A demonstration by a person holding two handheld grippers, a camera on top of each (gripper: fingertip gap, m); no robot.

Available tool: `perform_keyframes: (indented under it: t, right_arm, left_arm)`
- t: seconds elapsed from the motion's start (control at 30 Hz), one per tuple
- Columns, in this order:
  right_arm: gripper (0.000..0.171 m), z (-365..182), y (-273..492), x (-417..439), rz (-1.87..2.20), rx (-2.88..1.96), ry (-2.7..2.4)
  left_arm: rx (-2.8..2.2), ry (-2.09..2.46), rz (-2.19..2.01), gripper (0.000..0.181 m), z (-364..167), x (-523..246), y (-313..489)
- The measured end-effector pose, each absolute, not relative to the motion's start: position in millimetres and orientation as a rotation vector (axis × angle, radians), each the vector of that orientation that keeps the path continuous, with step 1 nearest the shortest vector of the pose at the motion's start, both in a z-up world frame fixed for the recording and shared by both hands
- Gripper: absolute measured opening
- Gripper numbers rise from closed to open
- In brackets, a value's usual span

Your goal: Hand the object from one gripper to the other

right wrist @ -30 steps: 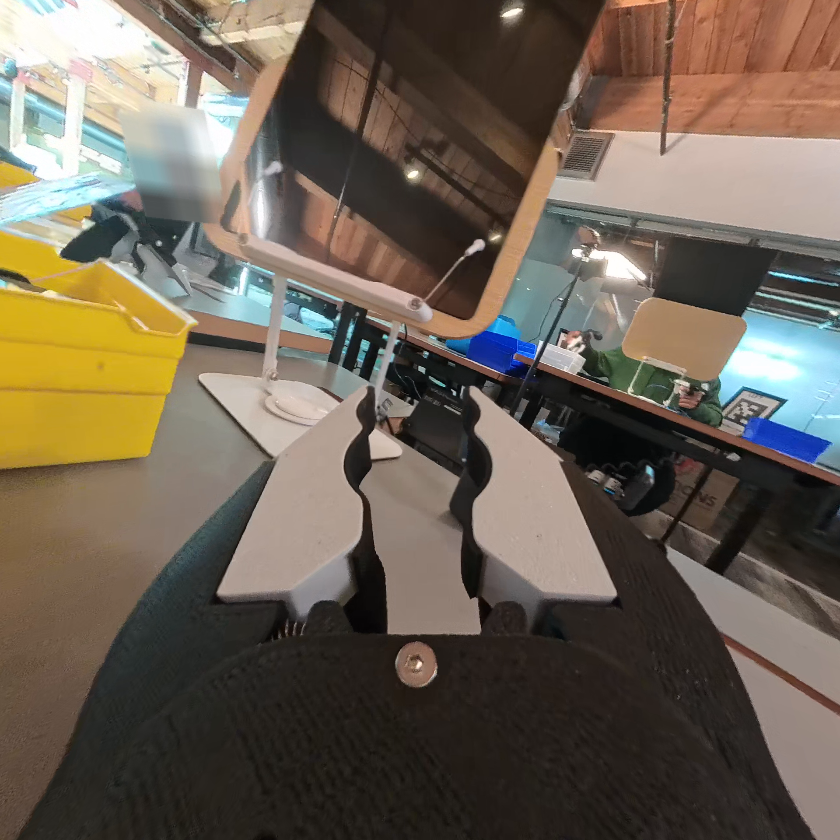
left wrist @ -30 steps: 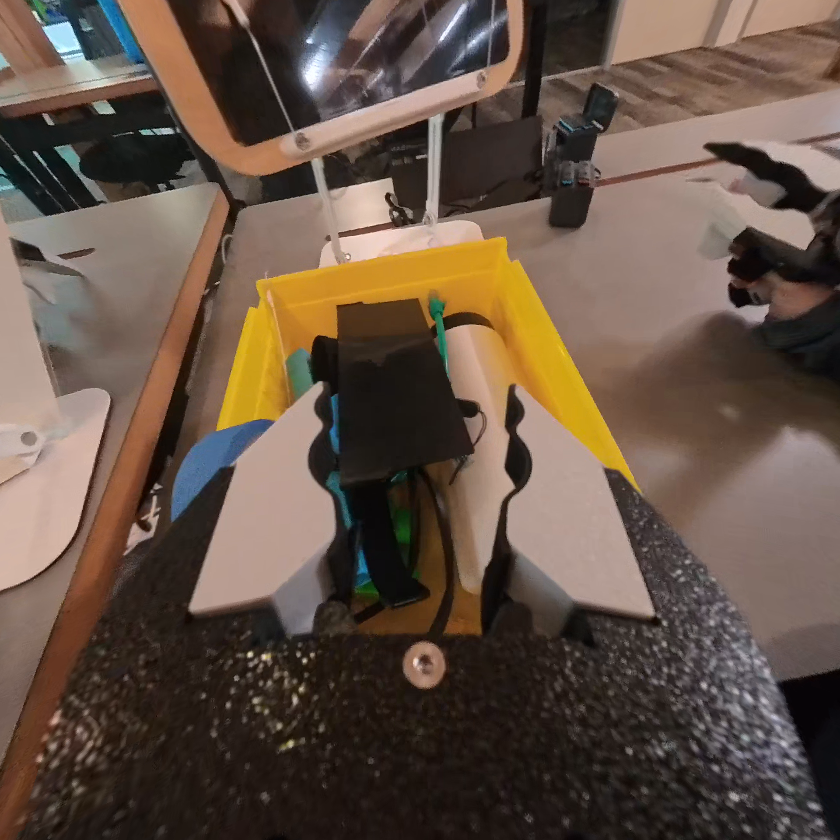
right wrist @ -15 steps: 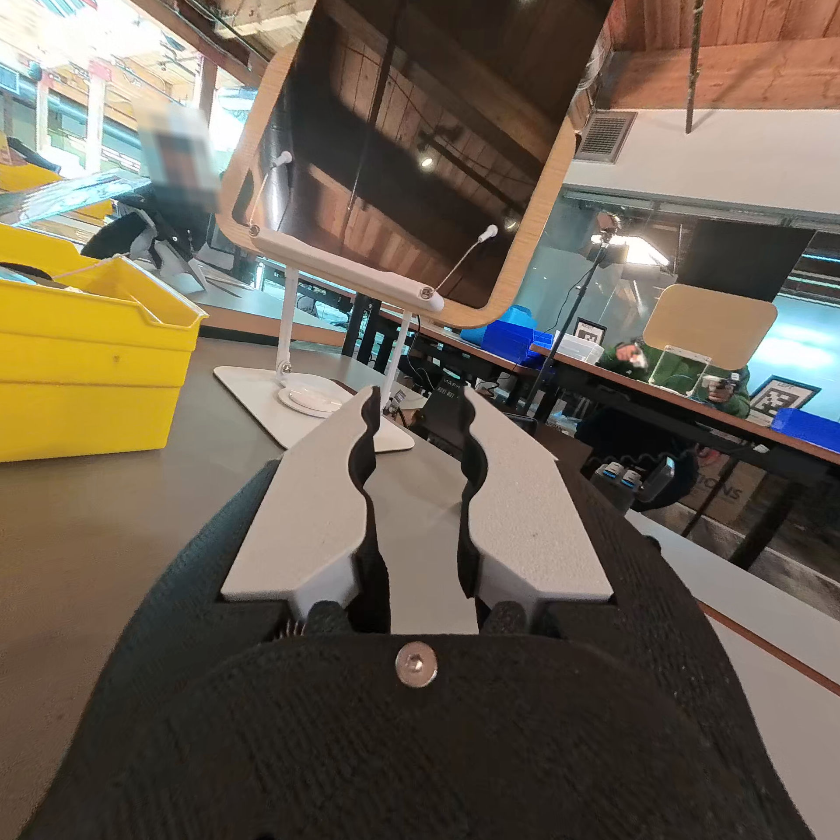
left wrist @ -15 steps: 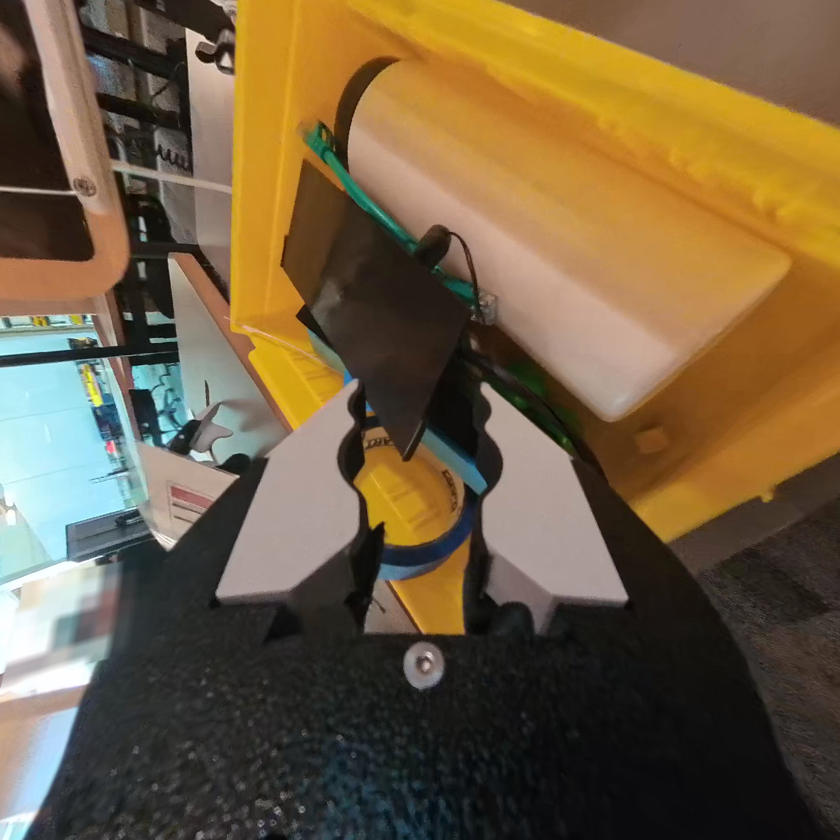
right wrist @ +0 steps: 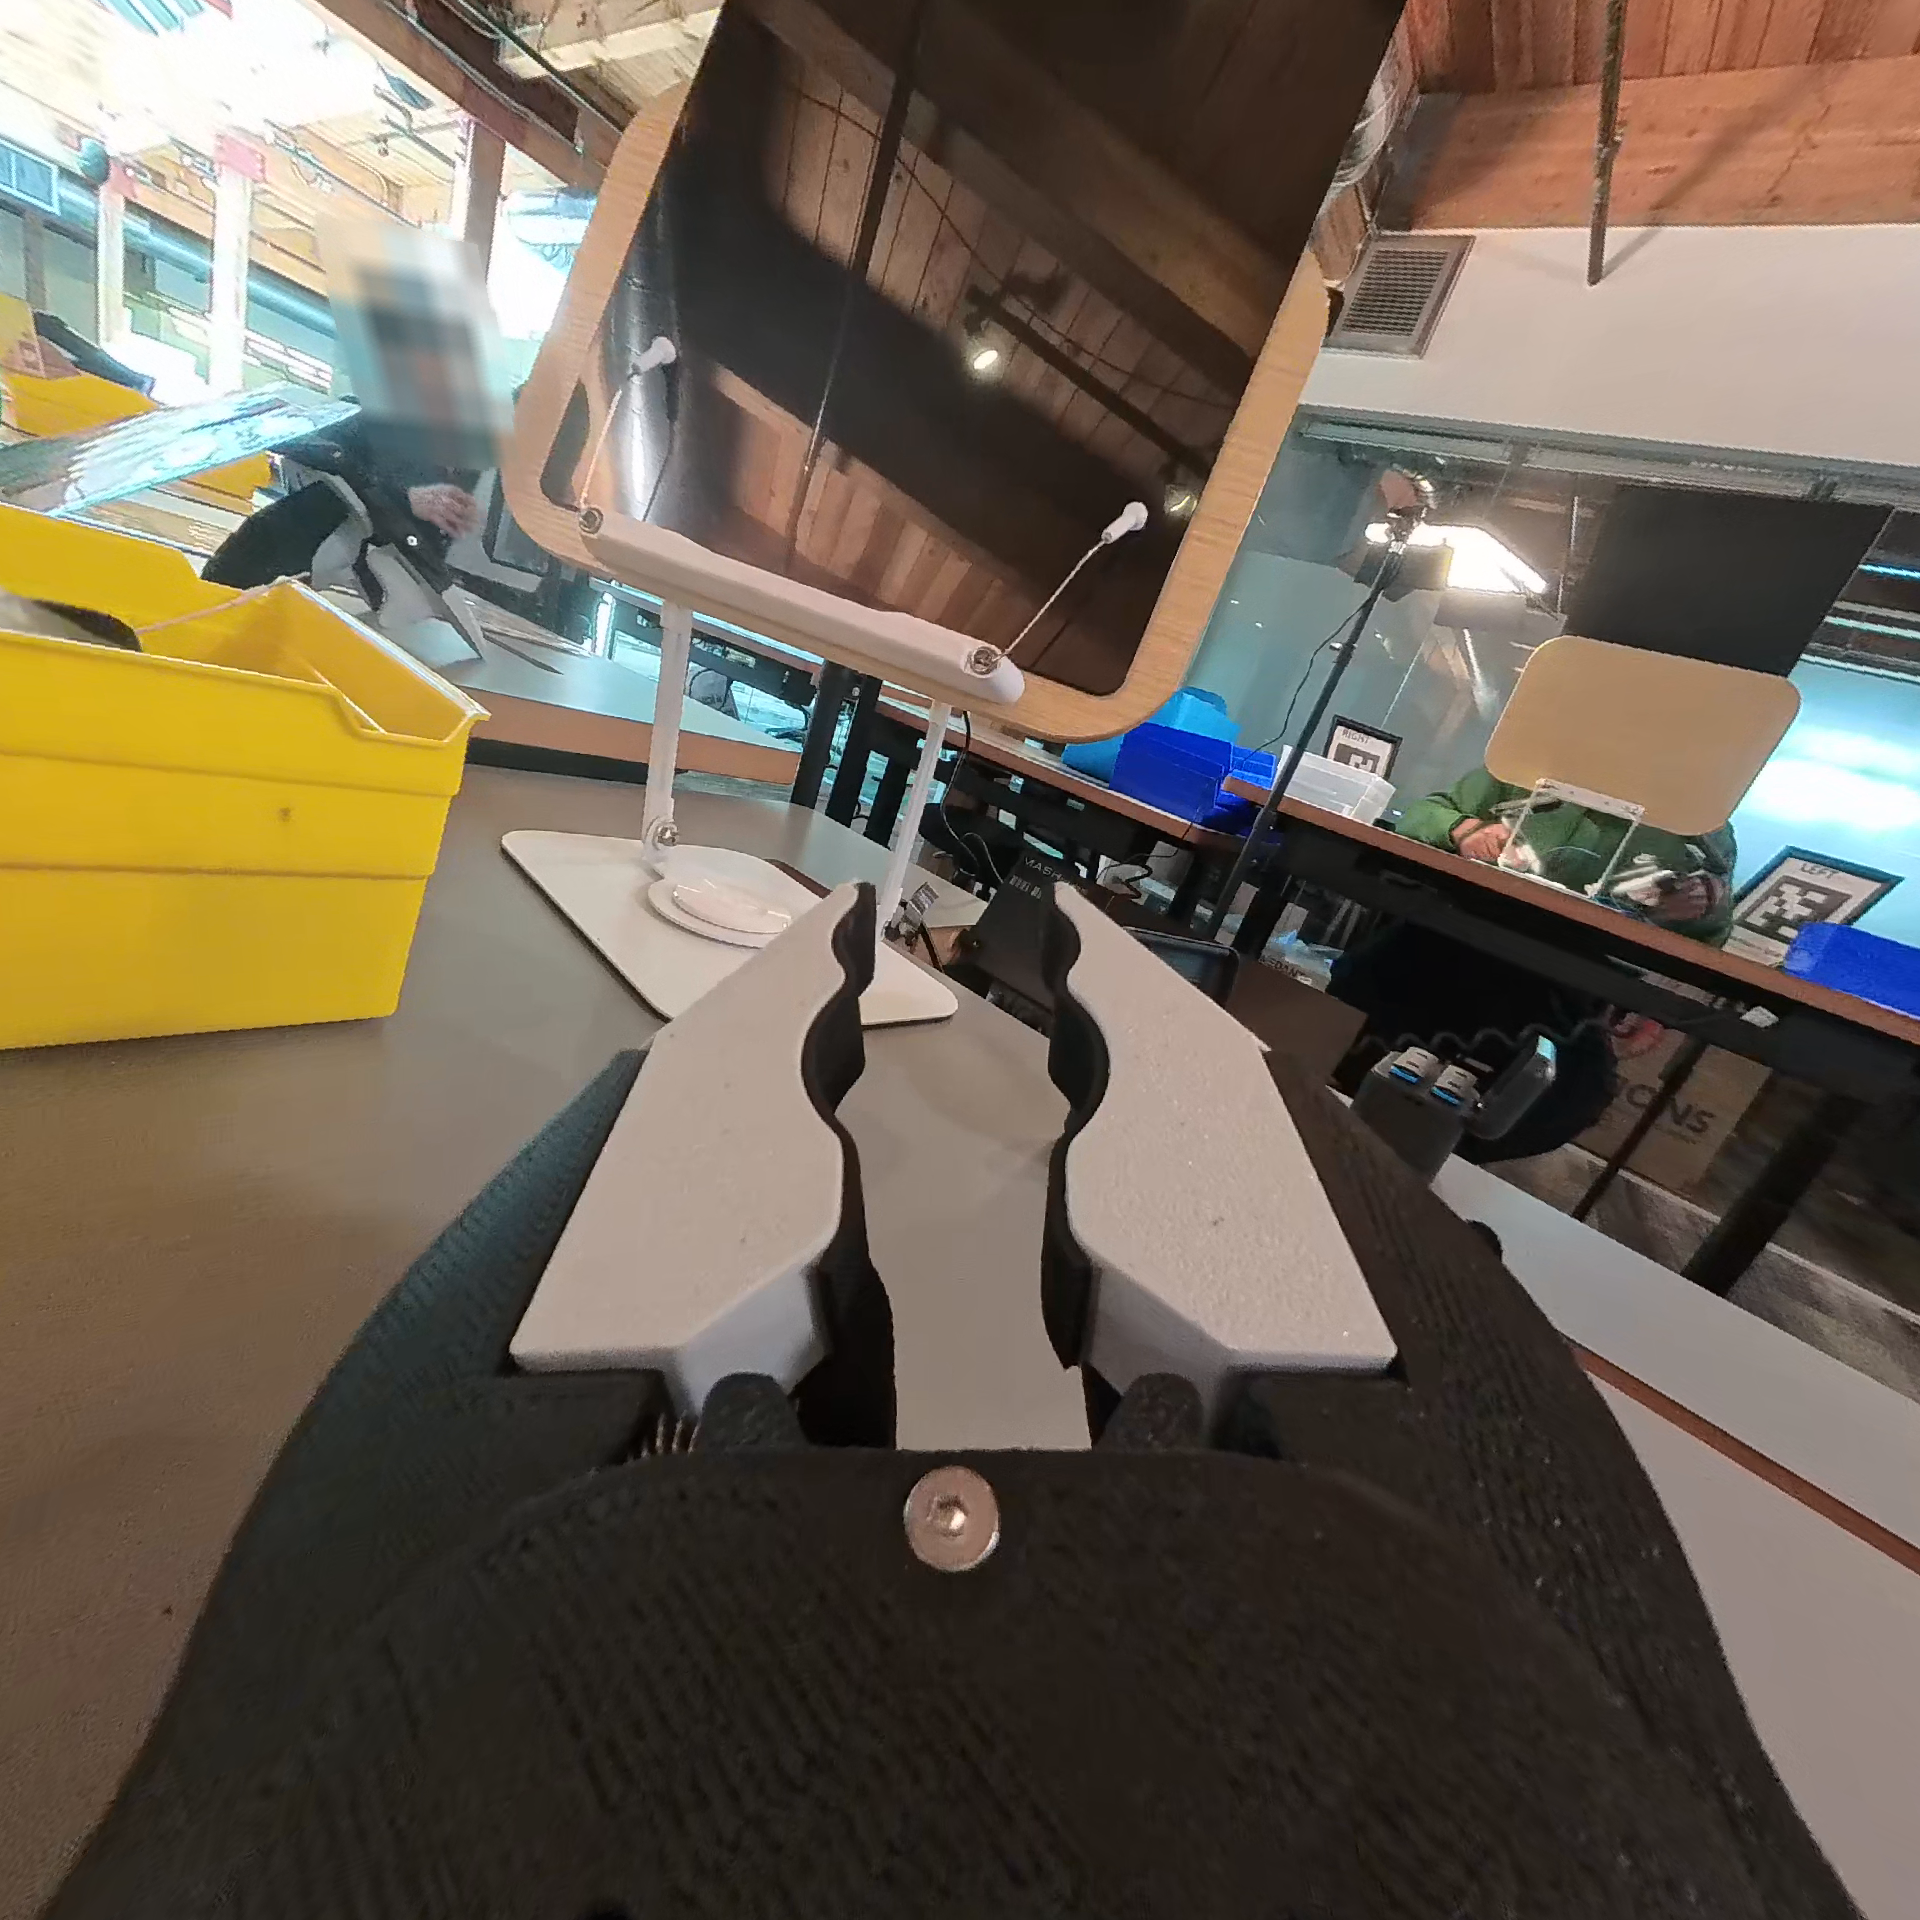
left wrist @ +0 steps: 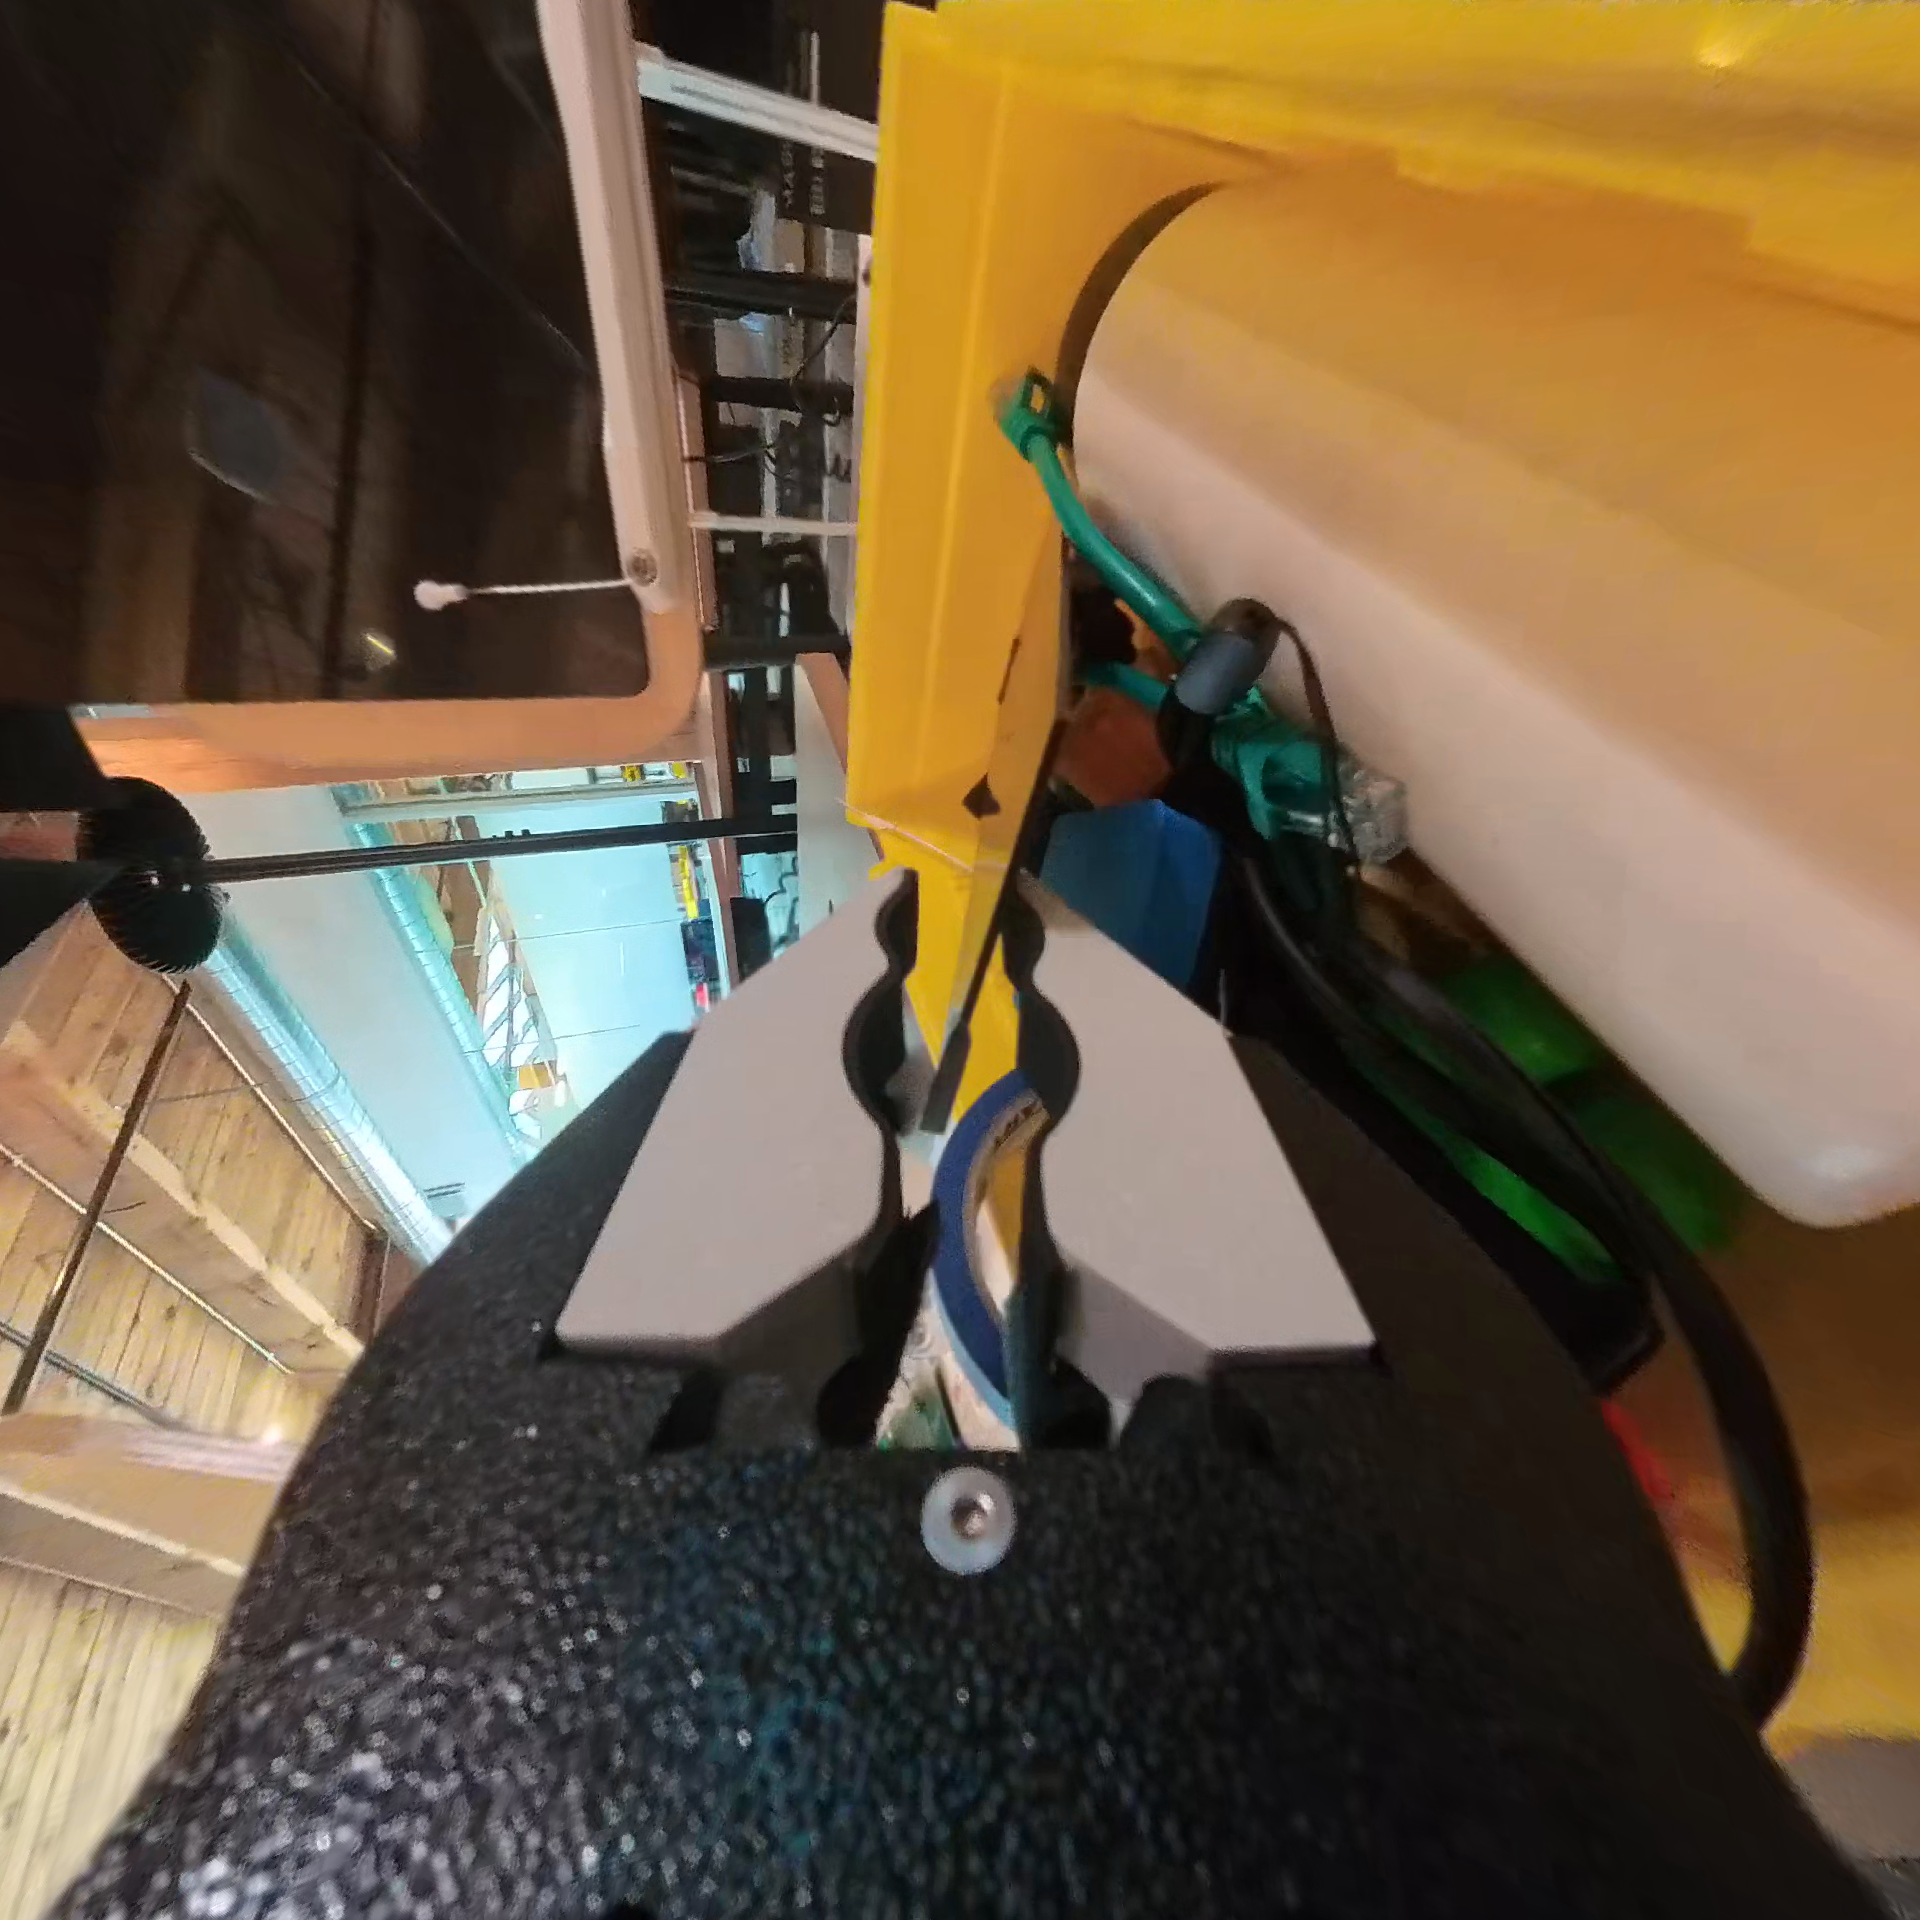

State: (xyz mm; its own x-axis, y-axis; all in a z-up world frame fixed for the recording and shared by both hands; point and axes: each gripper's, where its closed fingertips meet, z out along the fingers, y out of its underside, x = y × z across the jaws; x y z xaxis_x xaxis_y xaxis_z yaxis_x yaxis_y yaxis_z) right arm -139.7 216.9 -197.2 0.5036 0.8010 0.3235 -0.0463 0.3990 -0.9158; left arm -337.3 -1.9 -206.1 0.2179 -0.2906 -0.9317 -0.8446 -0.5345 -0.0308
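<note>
Left tongs (left wrist: 961, 935) narrow, straddling thin black flat sheet (left wrist: 977, 987) inside yellow plastic bin (left wrist: 935, 416); grip uncertain. Right tongs (right wrist: 956, 935) wide, empty, over grey desk (right wrist: 208, 1195), bin at 9 o'clock.

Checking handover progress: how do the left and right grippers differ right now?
The left gripper is rolled sideways at the yellow bin, its jaws around a blue tape roll; the right gripper sits level over the table, empty. Left jaws are narrower than right. Both have grey fingers with black wavy pads.
</note>
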Motion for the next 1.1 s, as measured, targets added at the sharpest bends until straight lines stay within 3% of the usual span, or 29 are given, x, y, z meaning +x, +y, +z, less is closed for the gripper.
perform_keyframes:
  t: [0.07,0.3,0.5,0.67,0.77,1.1]
  right_arm:
    - [0.03,-197,217,-140,0.638,-1.024,-0.893]
    - [0.029,-197,216,-139,0.642,-1.022,-0.894]
    - [0.029,-197,217,-140,0.638,-1.022,-0.895]
    - [0.028,-194,218,-135,0.619,-1.009,-0.879]
    - [0.027,-190,224,-121,0.593,-1.01,-0.844]
    - [0.027,-190,267,-24,0.369,-1.015,-0.811]
  left_arm:
    - [-1.951,1.073,1.346,0.003,-210,-340,2]
    - [-1.998,0.942,1.313,0.001,-198,-345,-2]
    - [-1.813,0.565,1.322,0.0,-131,-345,-16]
    - [-1.408,0.209,0.761,0.0,-62,-258,19]
    - [-1.212,0.085,0.297,0.0,-49,-186,61]
    - [-1.193,0.094,-0.427,0.0,-122,-104,206]
